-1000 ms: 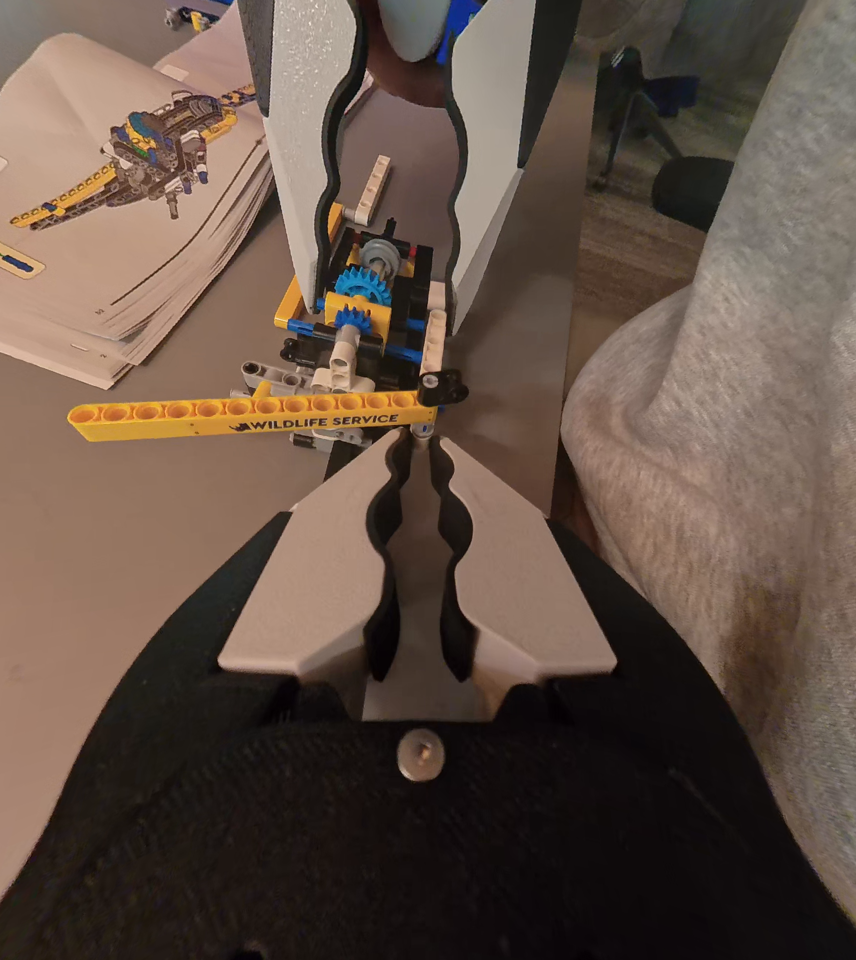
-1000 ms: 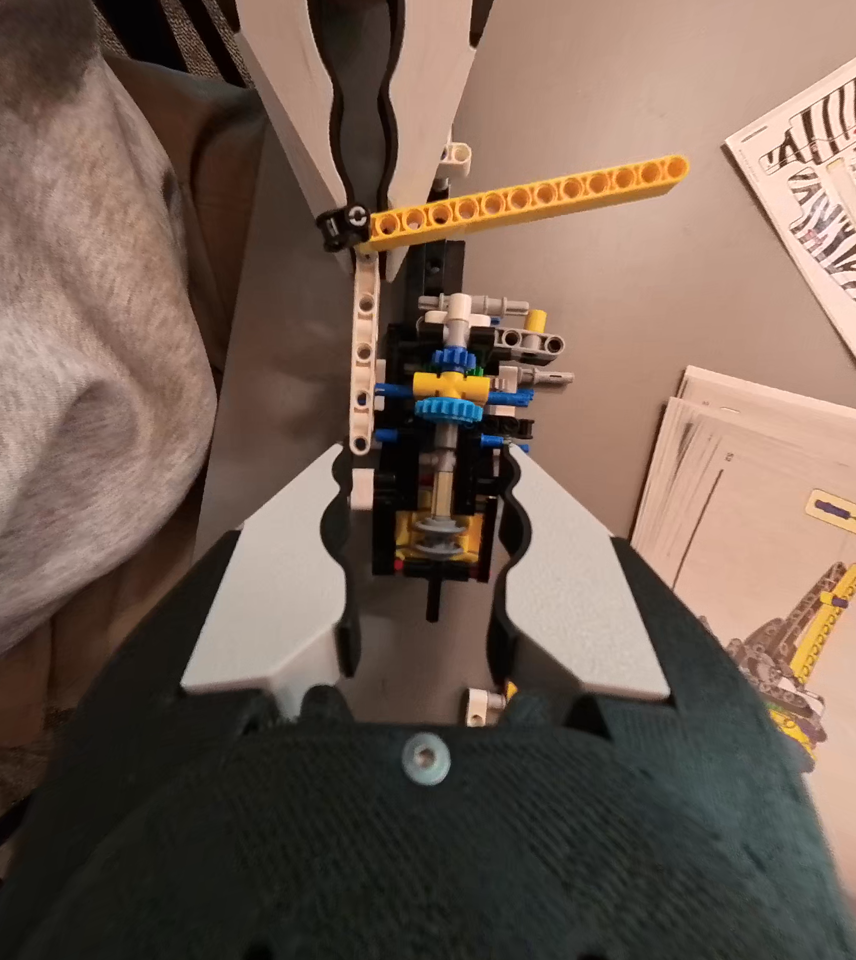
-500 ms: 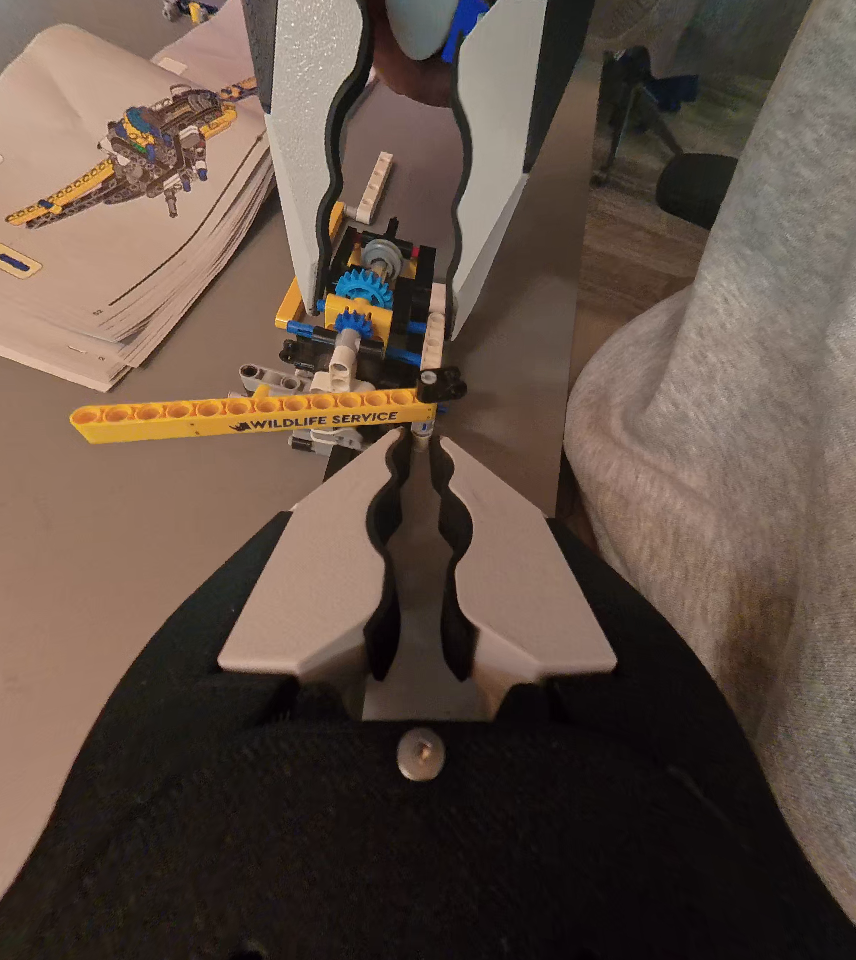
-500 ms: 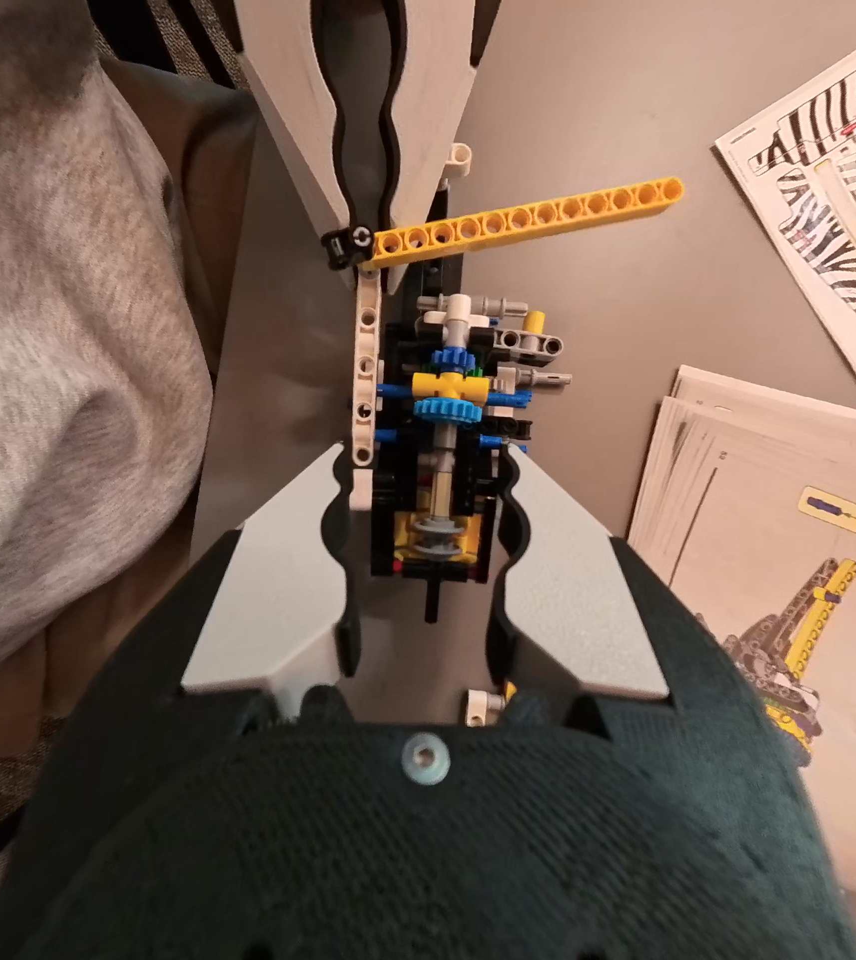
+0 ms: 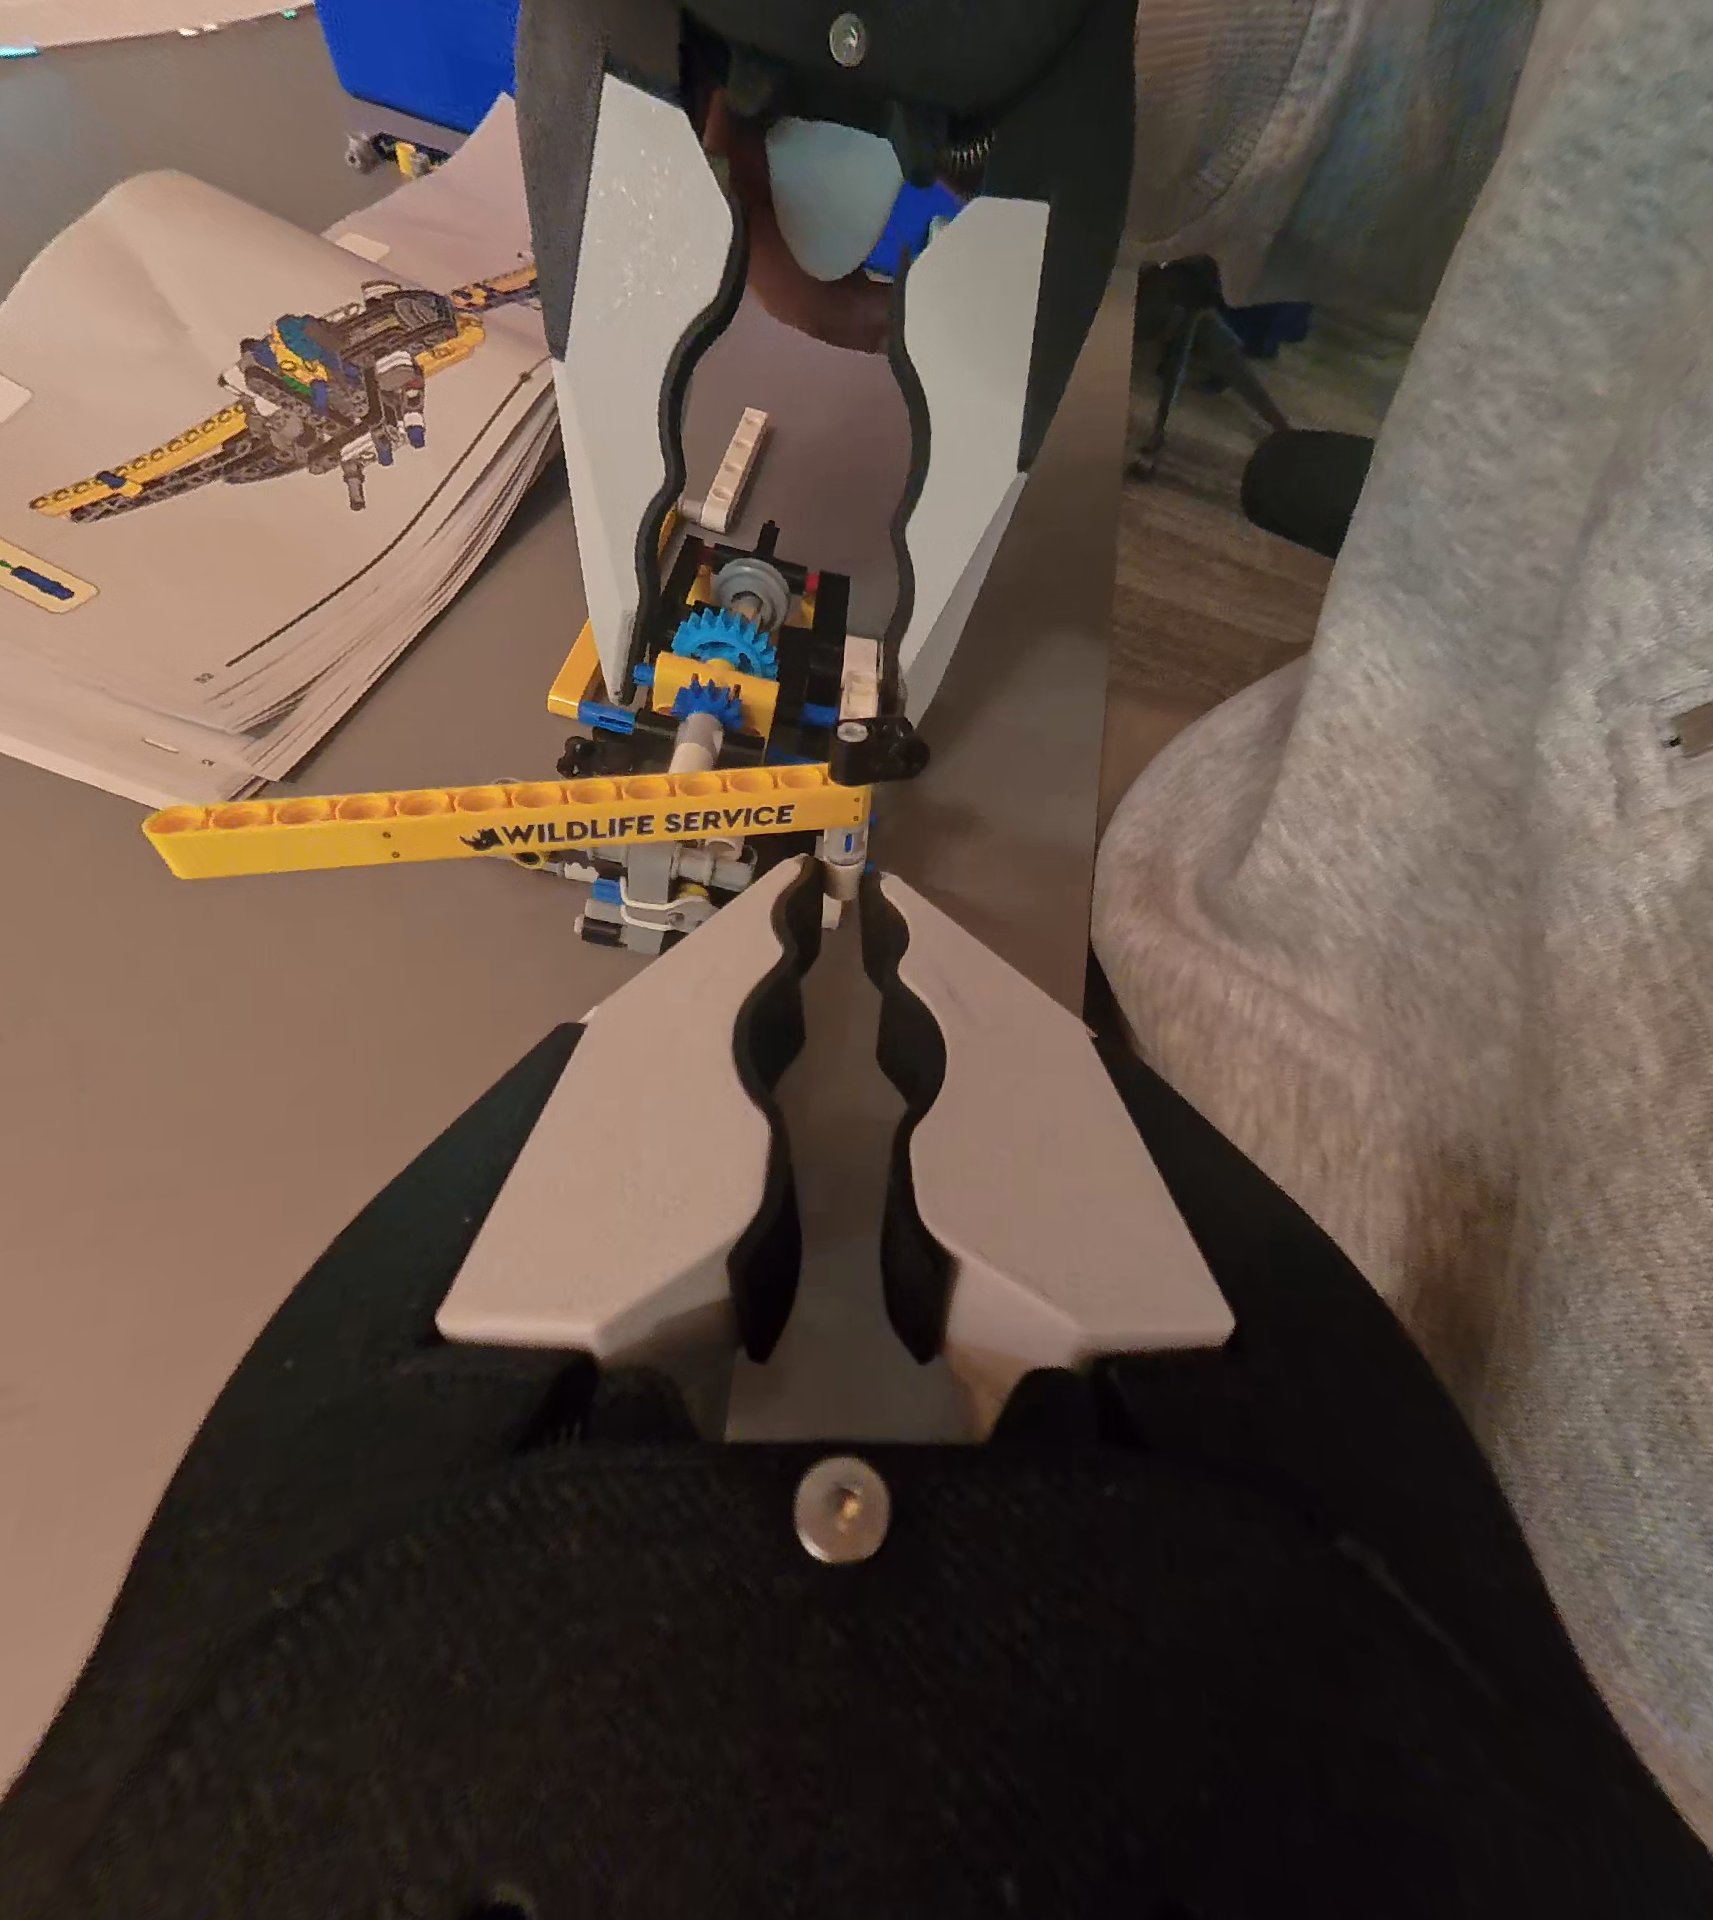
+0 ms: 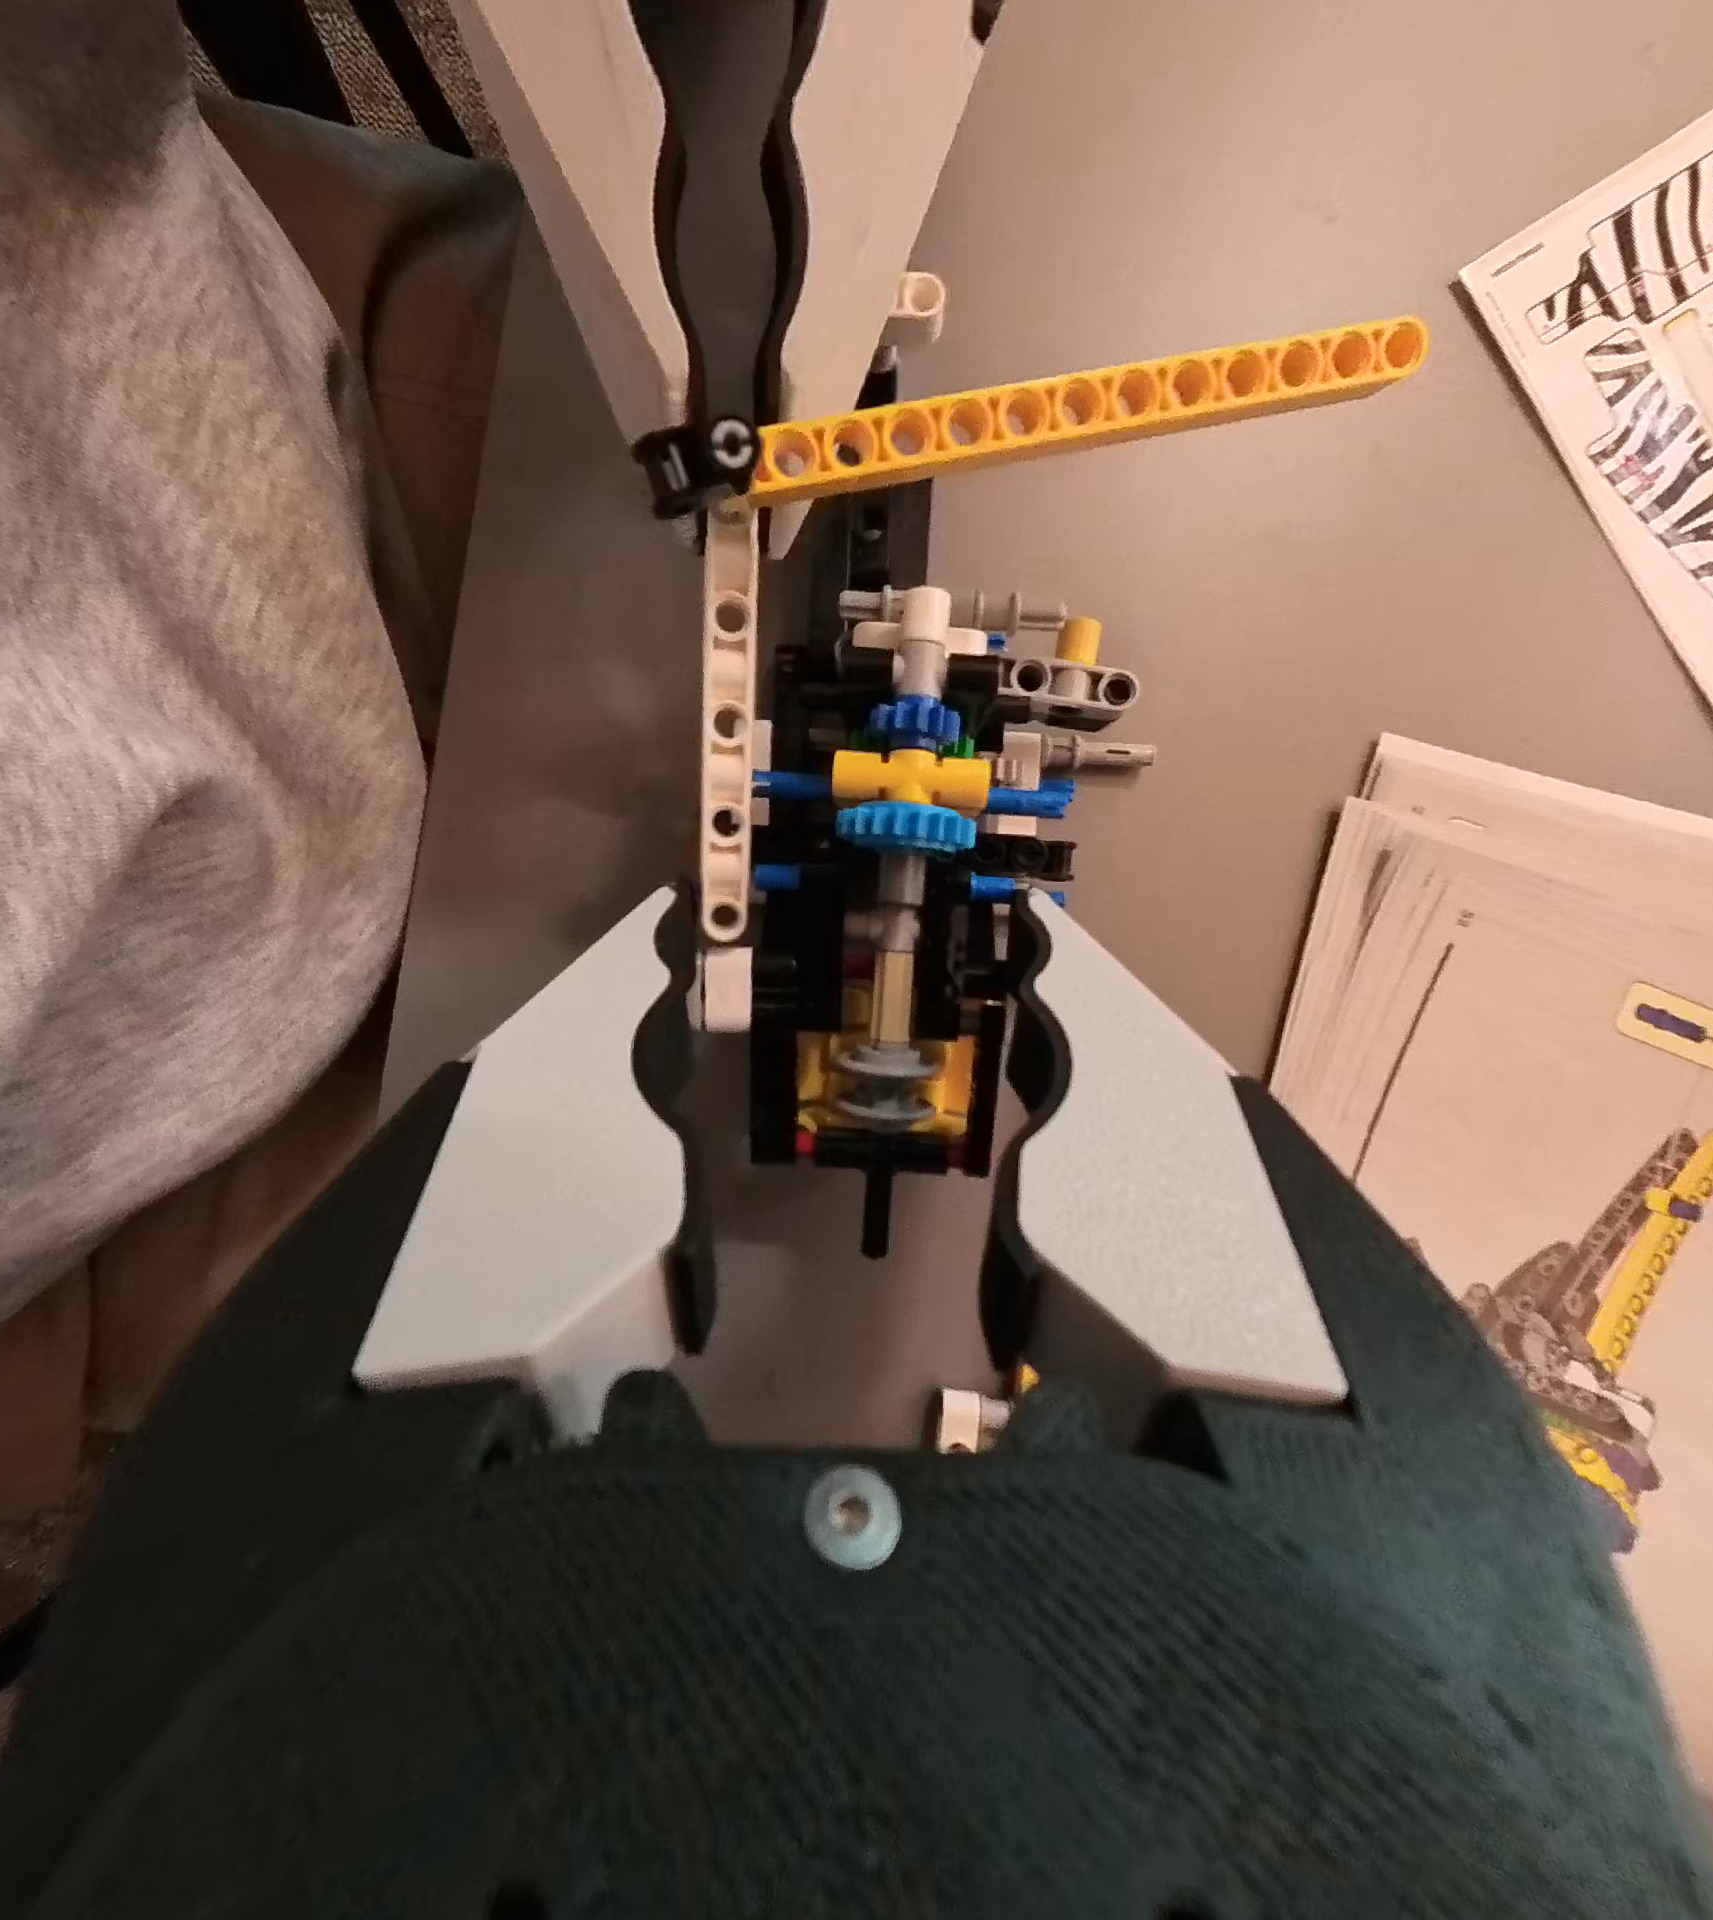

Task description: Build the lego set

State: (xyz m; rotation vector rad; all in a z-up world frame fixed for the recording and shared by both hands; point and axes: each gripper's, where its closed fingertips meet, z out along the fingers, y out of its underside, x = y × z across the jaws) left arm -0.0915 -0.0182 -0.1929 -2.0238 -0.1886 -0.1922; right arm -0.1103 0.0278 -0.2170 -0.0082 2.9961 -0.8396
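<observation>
One instruction booklet (image 5: 208, 540) lies open at far left on the grey table (image 5: 156, 1143). One yellow beam (image 5: 478, 826), lettering along its side, juts from the single lego model (image 5: 727, 686). My left gripper (image 5: 836, 883) pinches a small white pin (image 5: 839, 868) at its end; my right gripper (image 6: 857, 935) clamps the model's black frame.

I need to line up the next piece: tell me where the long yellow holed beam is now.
In the left wrist view, the long yellow holed beam lies across the near end of the black geared lego assembly, just beyond the left gripper, pointing left toward the open instruction booklet.
</observation>
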